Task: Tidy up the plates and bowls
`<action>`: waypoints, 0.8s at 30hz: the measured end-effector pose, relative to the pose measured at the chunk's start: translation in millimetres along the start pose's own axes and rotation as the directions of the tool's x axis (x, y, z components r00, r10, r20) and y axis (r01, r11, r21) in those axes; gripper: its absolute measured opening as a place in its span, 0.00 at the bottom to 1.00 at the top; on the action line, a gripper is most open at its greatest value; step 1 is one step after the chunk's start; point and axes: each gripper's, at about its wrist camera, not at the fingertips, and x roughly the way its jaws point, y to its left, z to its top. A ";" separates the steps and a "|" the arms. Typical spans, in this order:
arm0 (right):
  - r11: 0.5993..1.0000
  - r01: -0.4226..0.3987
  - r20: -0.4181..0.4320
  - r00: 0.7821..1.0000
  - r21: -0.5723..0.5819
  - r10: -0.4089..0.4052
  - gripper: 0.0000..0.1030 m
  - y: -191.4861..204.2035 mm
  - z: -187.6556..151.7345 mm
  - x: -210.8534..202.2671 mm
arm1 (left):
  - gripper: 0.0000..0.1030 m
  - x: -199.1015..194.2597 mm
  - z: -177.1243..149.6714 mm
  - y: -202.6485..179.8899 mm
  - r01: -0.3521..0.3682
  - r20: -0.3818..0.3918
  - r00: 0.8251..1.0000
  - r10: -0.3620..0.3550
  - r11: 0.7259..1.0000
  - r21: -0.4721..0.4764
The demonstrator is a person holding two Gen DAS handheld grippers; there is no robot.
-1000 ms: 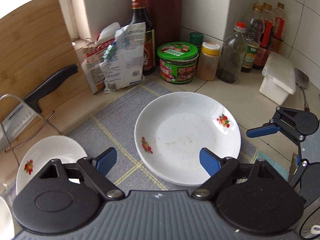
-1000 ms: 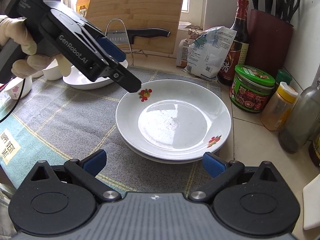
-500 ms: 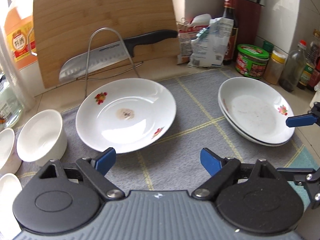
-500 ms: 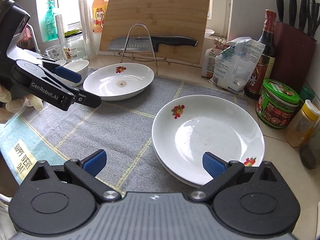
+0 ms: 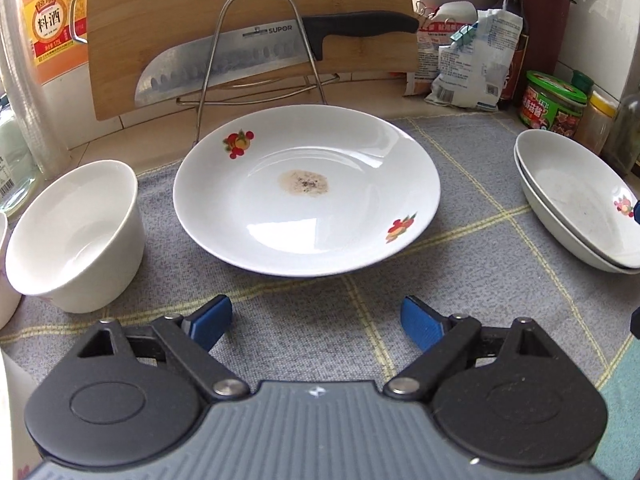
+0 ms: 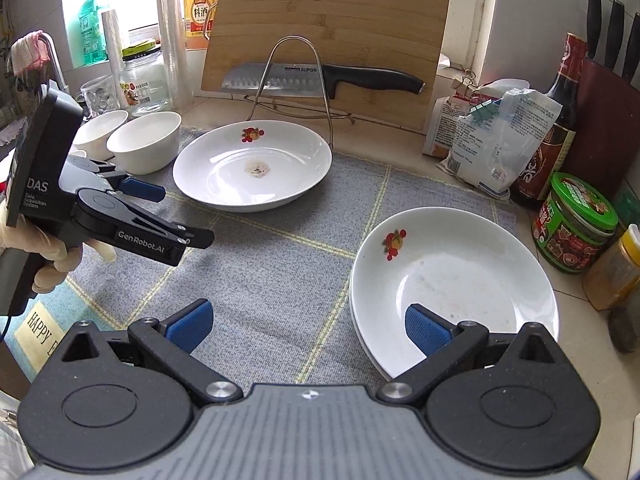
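Grey mat (image 5: pixel 304 320) on surface: left tongs (image 5: pixel 316 320) angled down before single plate (image 5: pixel 308 188), gaping, lately widened, empty; right tongs (image 6: pixel 308 328) gaping over two stacked plates (image 6: pixel 456 280); two bowls (image 6: pixel 144 140).

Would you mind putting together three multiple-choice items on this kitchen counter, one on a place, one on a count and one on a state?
1. Where does the knife rest?
A. On the wire rack in front of the cutting board
B. Inside the white bowl
C. On the stacked plates

2. How many plates lie in the stack near the right tongs?
A. Two
B. Four
C. Five

3. What state are the left tongs in?
A. Shut on the single plate
B. Open, holding nothing
C. Shut on a bowl

Answers:
1. A, since the blade lies across the wire rack against the cutting board.
2. A, since two rims show one under the other.
3. B, since the blue pads stand apart over the mat, short of the single plate.
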 end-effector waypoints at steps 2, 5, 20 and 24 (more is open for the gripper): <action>1.000 0.010 -0.007 1.000 0.005 -0.010 1.00 2.5 5.4 3.9 | 0.93 3.0 0.6 3.4 0.005 0.015 1.000 -0.005 1.000 0.003; 1.000 0.013 -0.019 1.000 0.015 -0.013 1.00 5.9 14.2 10.6 | 0.99 8.0 1.8 8.5 0.005 0.029 1.000 -0.005 1.000 -0.002; 0.995 -0.091 -0.084 0.993 -0.050 0.087 1.00 6.3 86.9 68.0 | 1.00 17.0 2.9 14.5 0.000 0.118 0.993 0.000 1.000 0.007; 0.981 -0.179 -0.106 0.980 -0.073 0.171 1.00 -0.7 111.6 98.9 | 1.00 16.0 -0.5 14.9 0.000 0.141 0.990 0.000 1.000 0.006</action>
